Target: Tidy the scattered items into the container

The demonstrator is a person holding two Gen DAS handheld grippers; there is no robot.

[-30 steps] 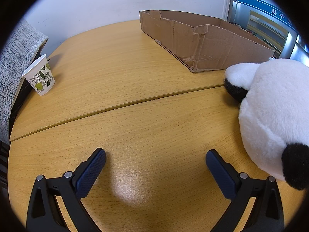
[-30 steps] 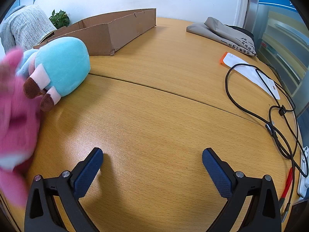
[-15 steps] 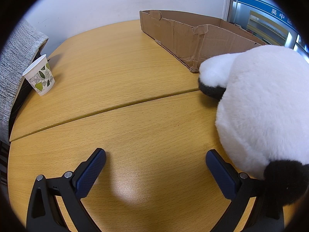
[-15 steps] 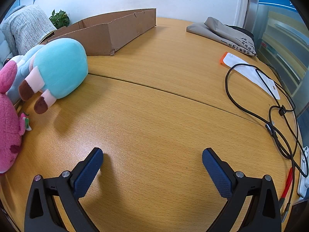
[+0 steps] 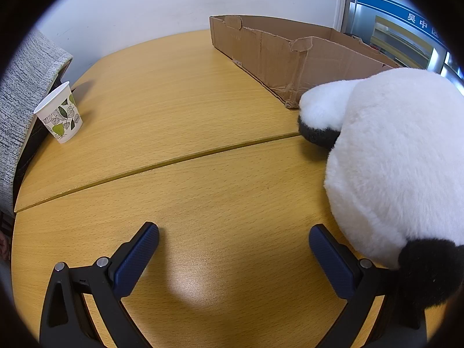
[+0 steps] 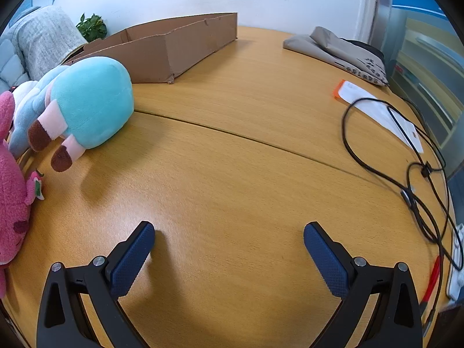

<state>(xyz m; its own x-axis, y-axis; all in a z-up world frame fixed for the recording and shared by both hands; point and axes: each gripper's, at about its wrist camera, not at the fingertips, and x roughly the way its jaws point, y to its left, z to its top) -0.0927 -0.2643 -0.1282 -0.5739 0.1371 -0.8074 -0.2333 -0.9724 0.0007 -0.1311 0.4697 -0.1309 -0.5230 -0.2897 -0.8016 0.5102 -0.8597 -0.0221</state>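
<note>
A shallow cardboard box (image 5: 293,55) stands at the far side of the wooden table; it also shows in the right wrist view (image 6: 162,49). A white and black panda plush (image 5: 397,159) lies at the right of the left wrist view, touching the outer side of the right finger. My left gripper (image 5: 233,249) is open and empty over bare table. In the right wrist view a turquoise plush (image 6: 84,107) lies at the left, in front of the box, with a pink plush (image 6: 11,191) at the left edge. My right gripper (image 6: 229,249) is open and empty.
A paper cup with a leaf print (image 5: 59,113) stands at the table's left edge beside a grey chair back (image 5: 20,92). At the right lie a grey folded bag (image 6: 339,49), a white packet (image 6: 380,113), black cables (image 6: 417,171) and a power strip (image 6: 456,264).
The panda plush has come in from the right up against my left gripper. The pink plush has settled at the left edge, and the turquoise plush has shifted slightly. Both grippers stay put.
</note>
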